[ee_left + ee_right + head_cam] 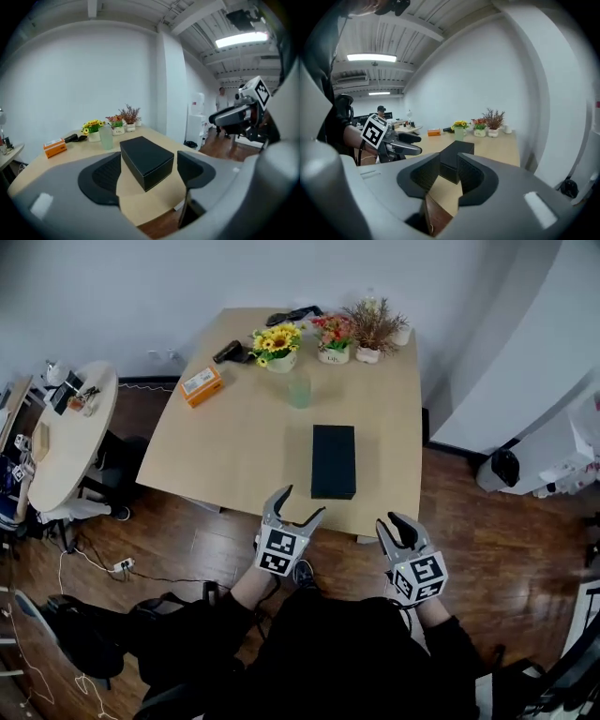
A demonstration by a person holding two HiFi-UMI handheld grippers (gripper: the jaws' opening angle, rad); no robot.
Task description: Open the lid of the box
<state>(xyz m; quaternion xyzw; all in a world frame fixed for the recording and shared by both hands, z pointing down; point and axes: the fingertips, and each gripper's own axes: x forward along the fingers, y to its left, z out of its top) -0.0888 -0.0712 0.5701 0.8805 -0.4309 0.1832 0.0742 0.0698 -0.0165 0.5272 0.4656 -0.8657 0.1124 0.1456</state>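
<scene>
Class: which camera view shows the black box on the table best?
The left gripper view: the black box sits near and central, top and two sides visible. The head view shows mostly its top, small, from above. In the right gripper view the jaws cover much of it.

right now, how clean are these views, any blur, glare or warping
Head view: sharp, evenly lit, black box readable. Left gripper view: fisheye bend, dark corners, ceiling light blown out. Right gripper view: same bend and dark corners, soft foreground.
</scene>
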